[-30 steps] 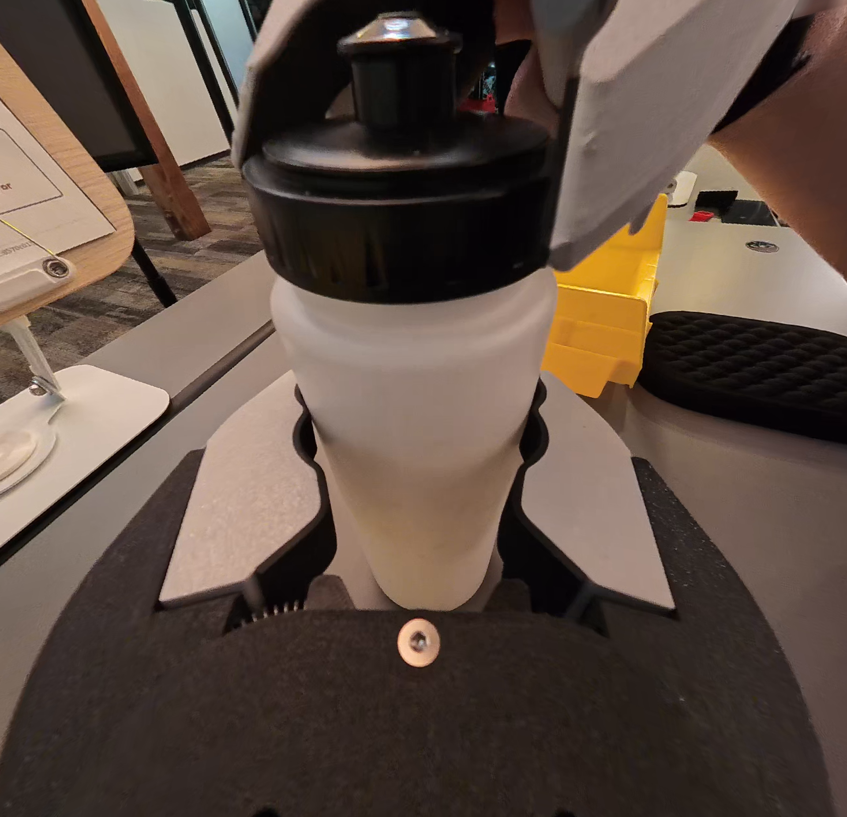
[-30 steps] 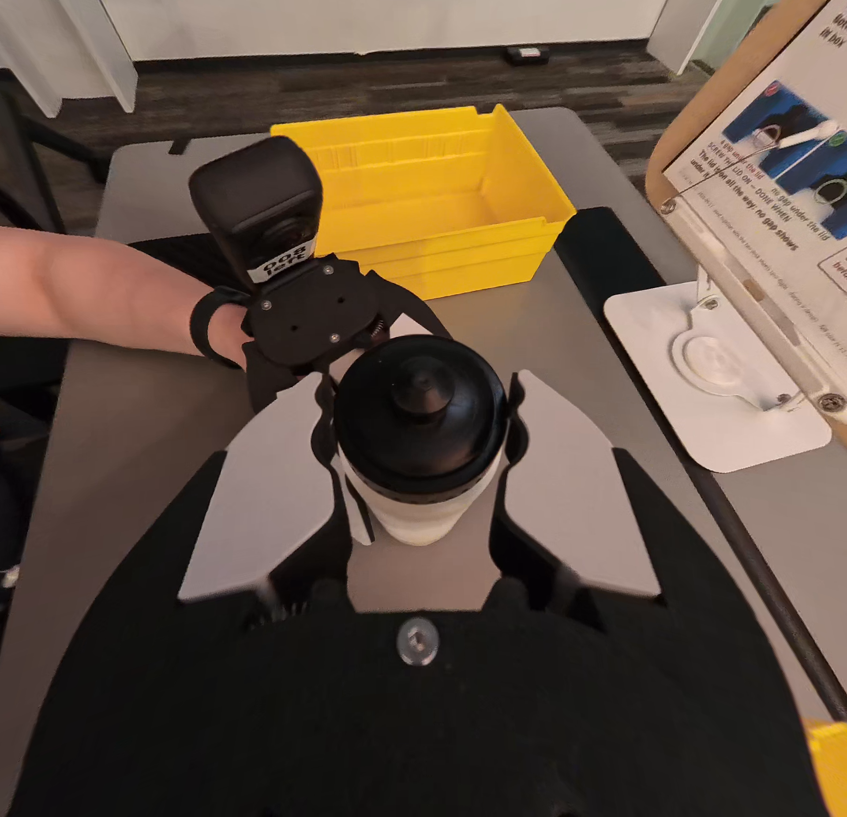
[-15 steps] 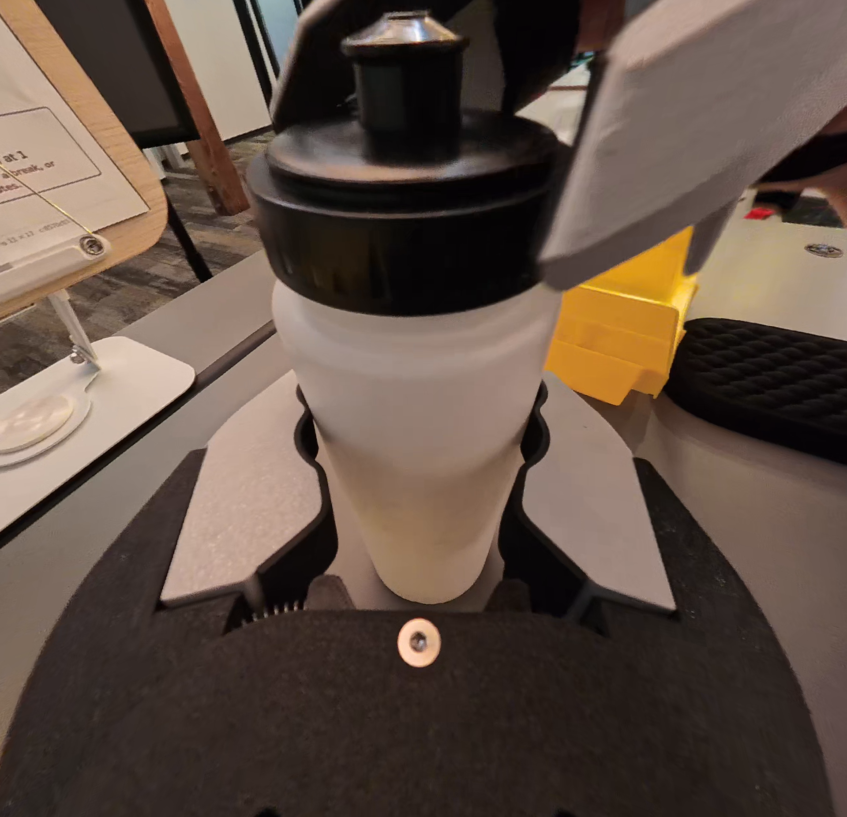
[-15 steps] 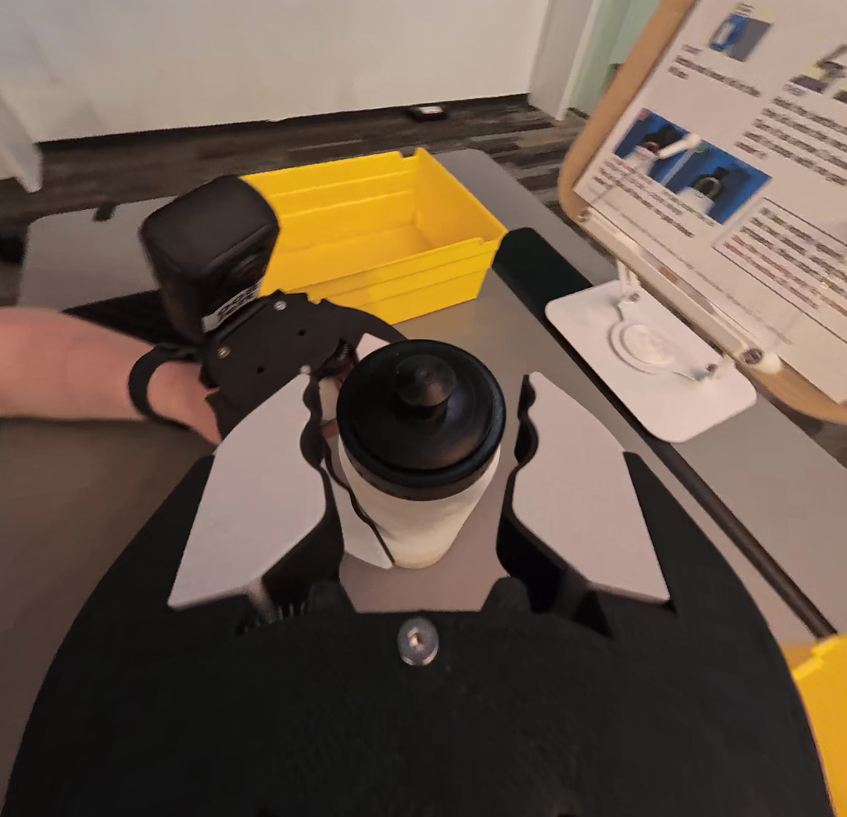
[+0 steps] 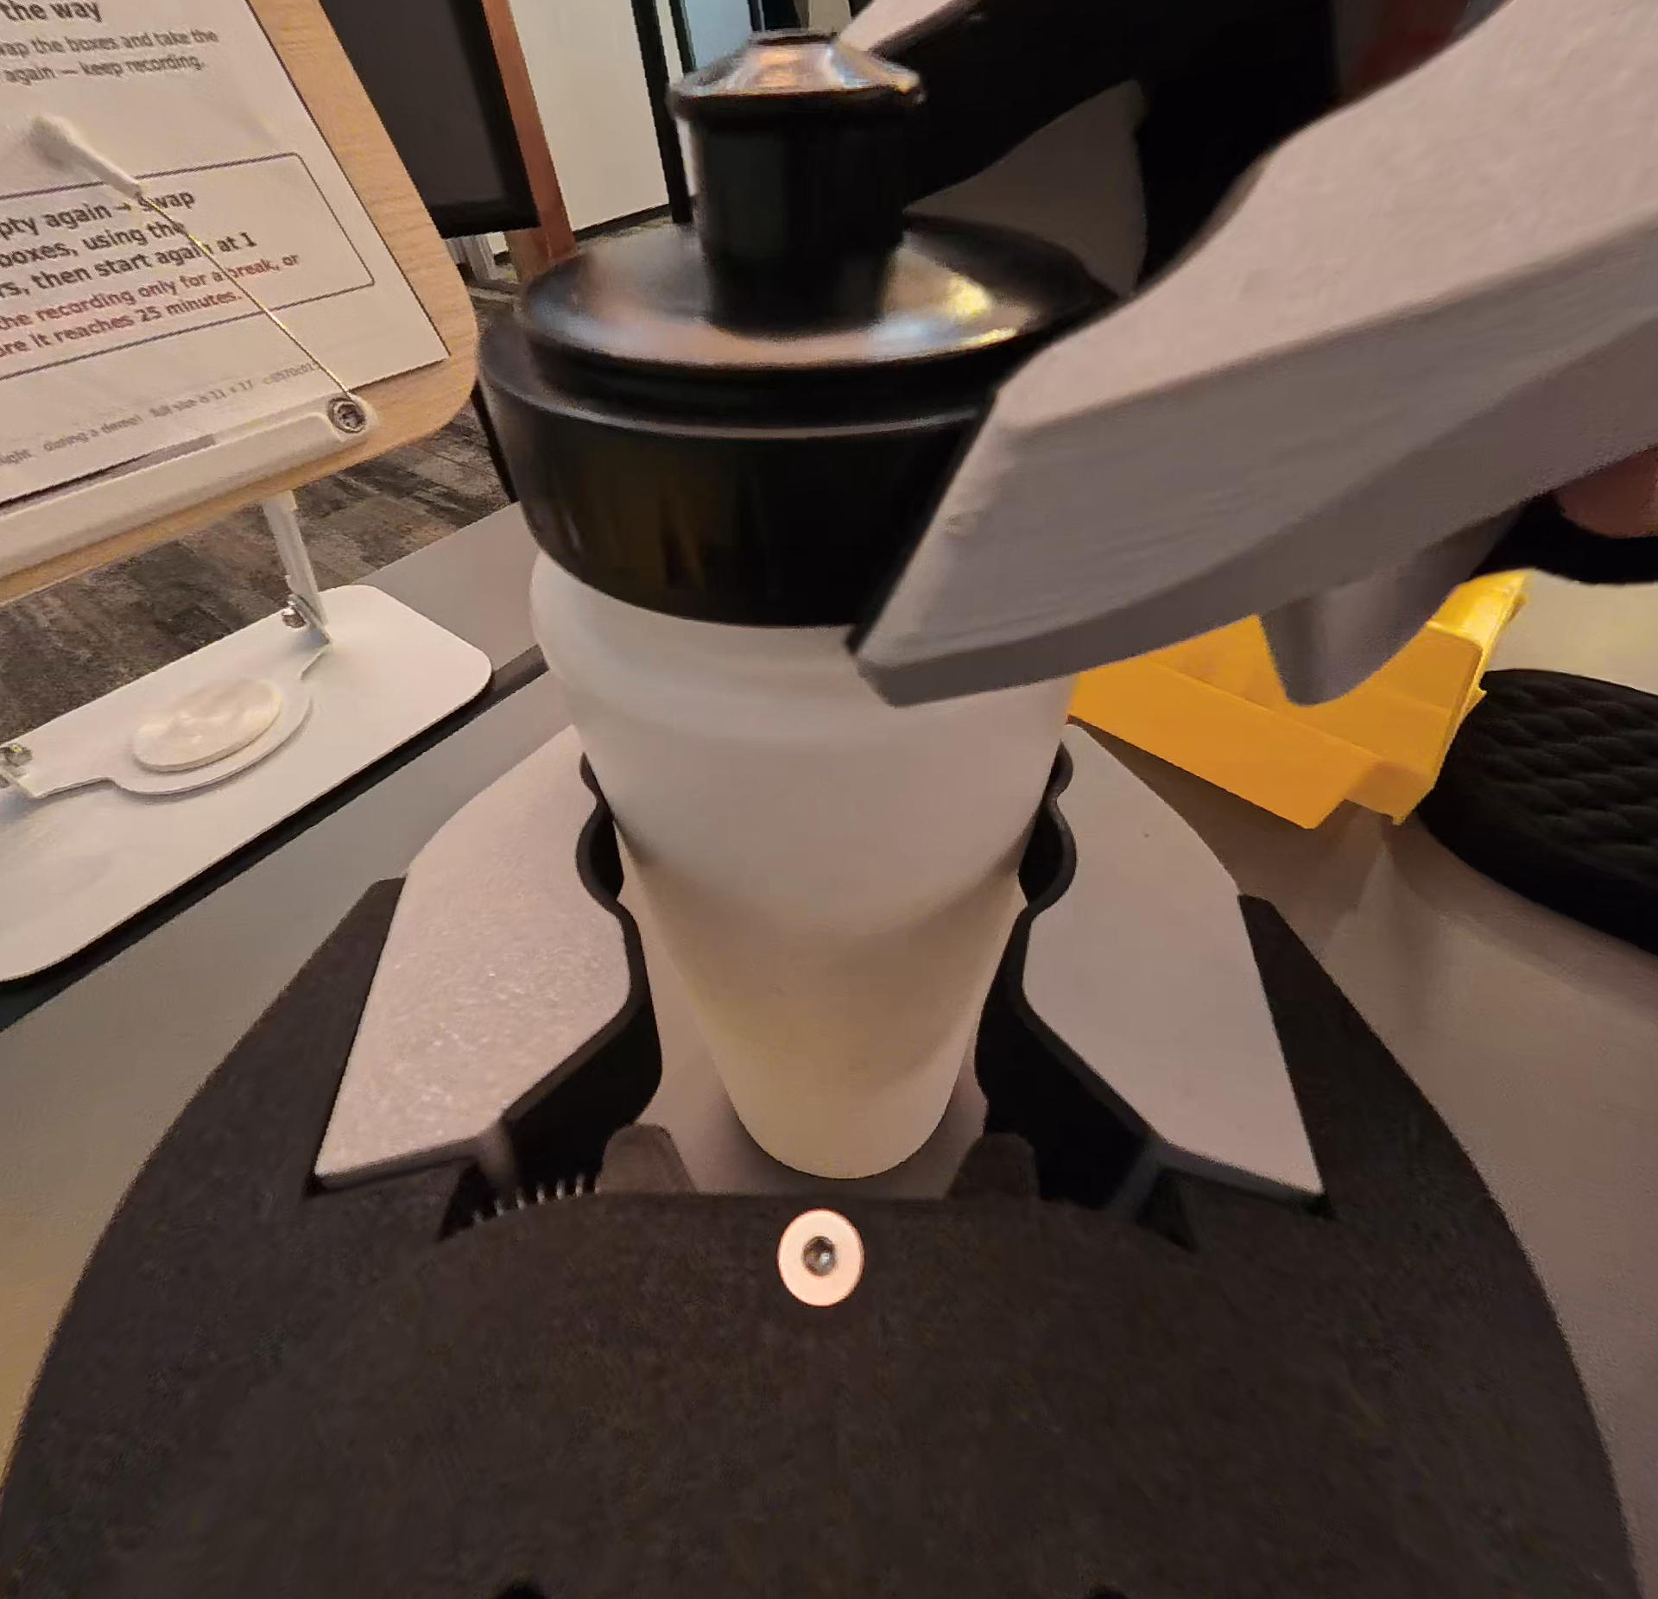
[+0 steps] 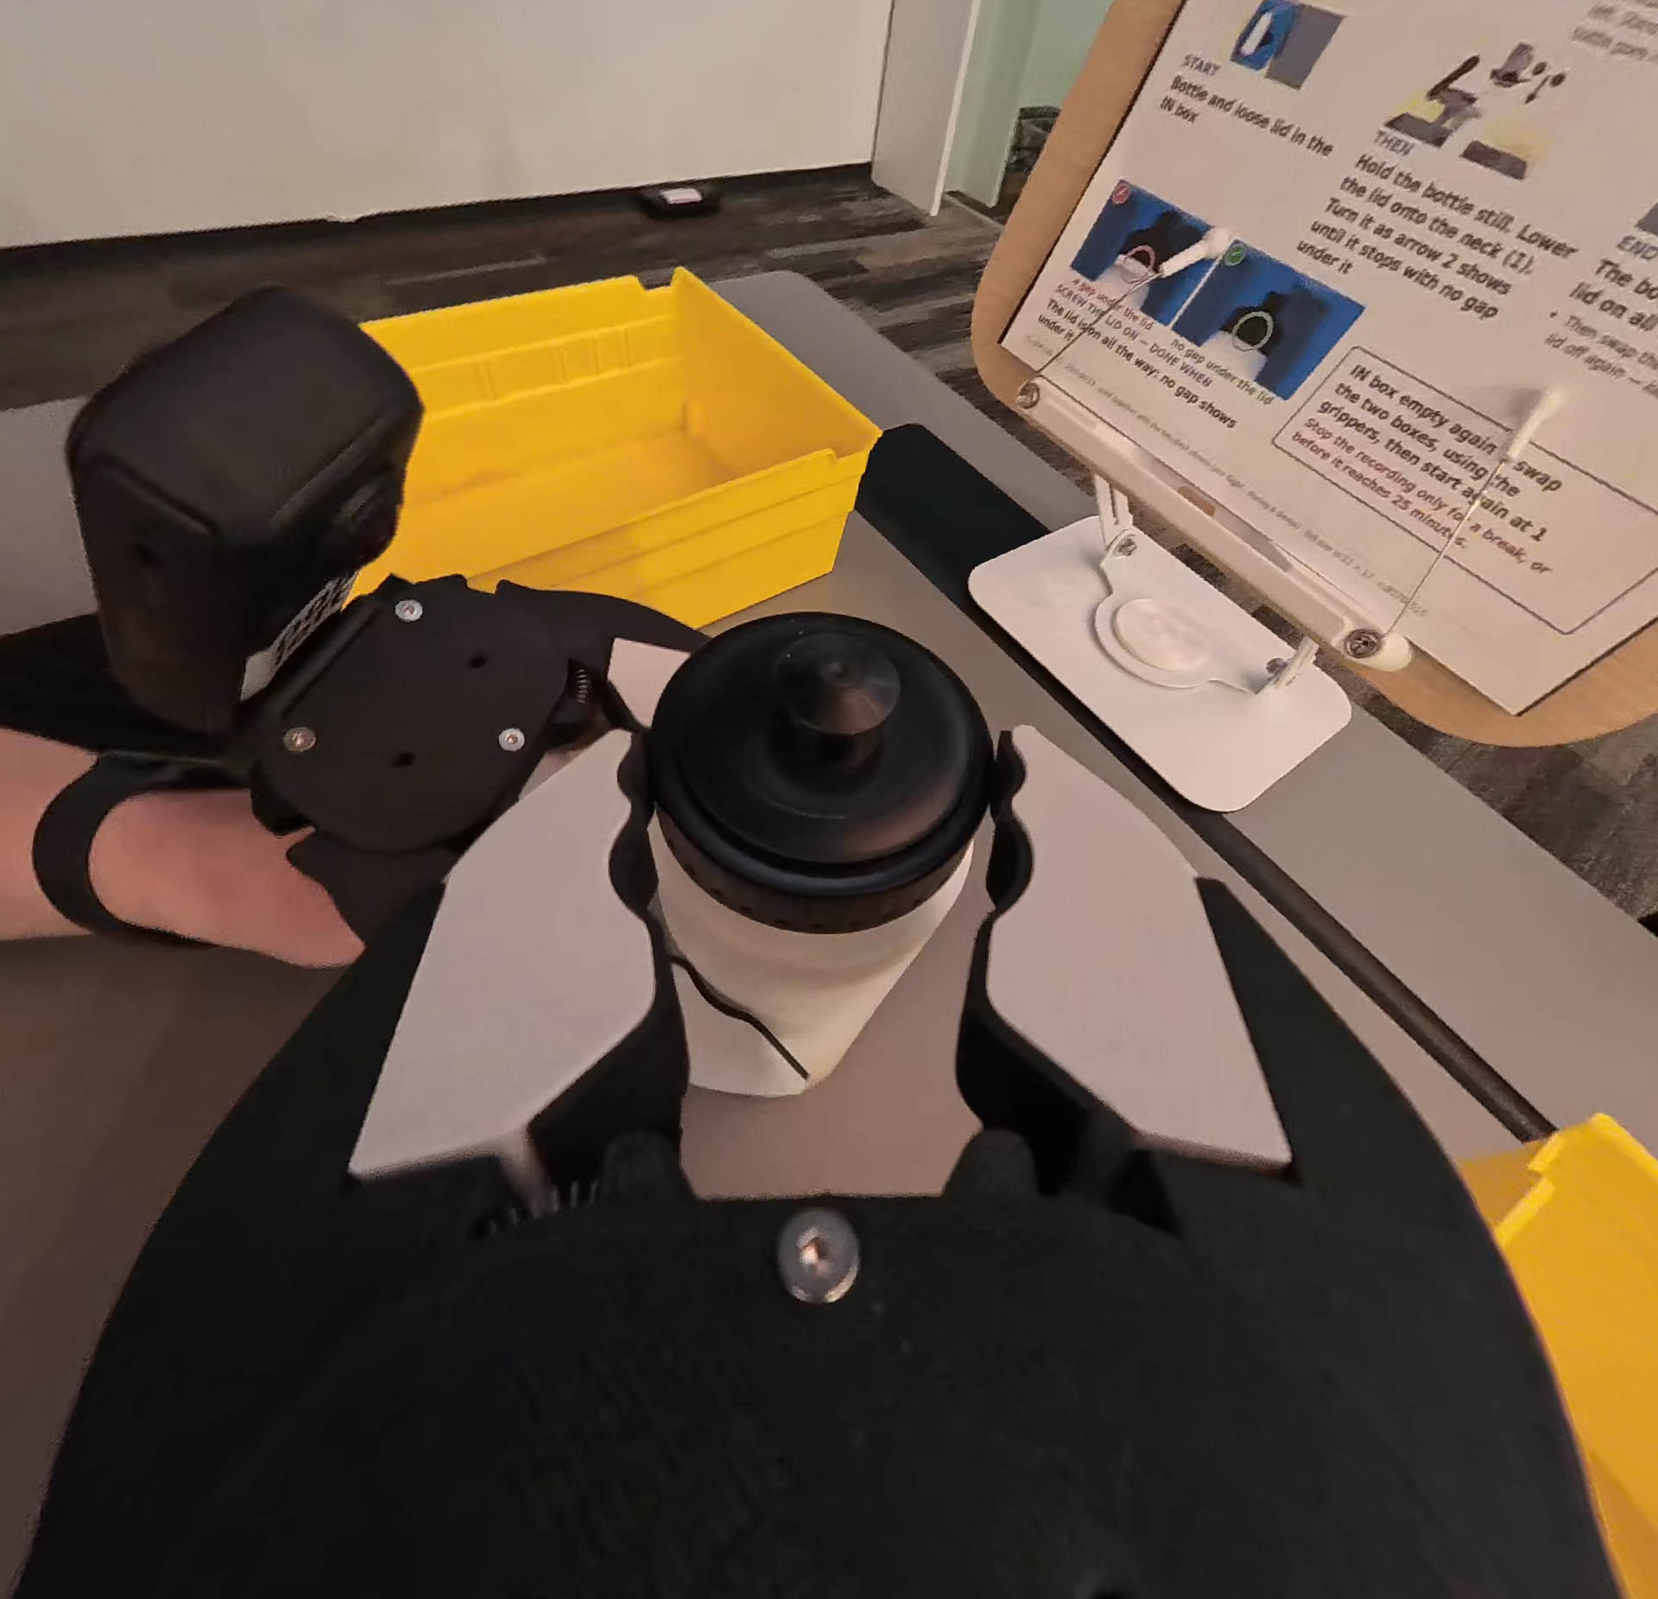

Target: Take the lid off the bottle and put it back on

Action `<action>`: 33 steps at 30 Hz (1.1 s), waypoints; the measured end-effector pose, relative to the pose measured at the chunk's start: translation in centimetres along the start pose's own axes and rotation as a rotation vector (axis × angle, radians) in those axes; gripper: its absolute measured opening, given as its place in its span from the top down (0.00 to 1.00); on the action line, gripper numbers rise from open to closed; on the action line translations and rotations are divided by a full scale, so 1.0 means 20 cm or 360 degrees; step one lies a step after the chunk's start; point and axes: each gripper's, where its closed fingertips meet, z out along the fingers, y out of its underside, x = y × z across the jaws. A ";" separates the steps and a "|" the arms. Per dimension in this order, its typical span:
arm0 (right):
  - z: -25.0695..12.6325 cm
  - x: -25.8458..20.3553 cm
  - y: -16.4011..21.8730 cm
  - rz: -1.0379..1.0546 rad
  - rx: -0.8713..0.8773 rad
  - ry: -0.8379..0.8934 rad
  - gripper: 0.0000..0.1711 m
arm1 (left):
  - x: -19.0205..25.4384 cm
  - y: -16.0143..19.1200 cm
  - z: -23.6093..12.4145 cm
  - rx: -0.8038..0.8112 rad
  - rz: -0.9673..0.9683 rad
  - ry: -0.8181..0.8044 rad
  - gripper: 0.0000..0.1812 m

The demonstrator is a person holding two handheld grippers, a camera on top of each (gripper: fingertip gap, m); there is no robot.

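A white bottle (image 5: 807, 838) stands upright on the grey table (image 5: 1480, 1000). Its black lid (image 5: 736, 479) with a pull spout sits on the neck. My left gripper (image 5: 825, 847) is shut on the bottle's body, low down. My right gripper (image 6: 821, 802) comes from above, and both its fingers press against the sides of the lid (image 6: 807, 802). In the left wrist view one grey right finger (image 5: 1256, 435) covers the lid's right side. In the right wrist view the bottle (image 6: 789, 991) shows below the lid. The left gripper's black body (image 6: 395, 722) and a hand are to its left.
A yellow bin (image 6: 628, 462) stands behind the bottle; it also shows in the left wrist view (image 5: 1256, 731). A second yellow bin (image 6: 1579, 1287) is at the near right. An instruction board (image 6: 1346, 255) on a white stand (image 6: 1157, 659) is on the right. A black mat (image 5: 1561, 802) lies by the far bin. Left tips to right tips: about 7 centimeters.
Half a second ago my right fingers stood slightly apart from the lid; now they press on it. Both views have swung towards the instruction board. My left gripper keeps hold of the bottle.
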 end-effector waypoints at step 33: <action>-0.07 -0.01 -0.06 -0.0019 0.0194 -0.0609 0.64 | 0.07 0.00 0.02 -0.0034 0.0021 0.0141 0.51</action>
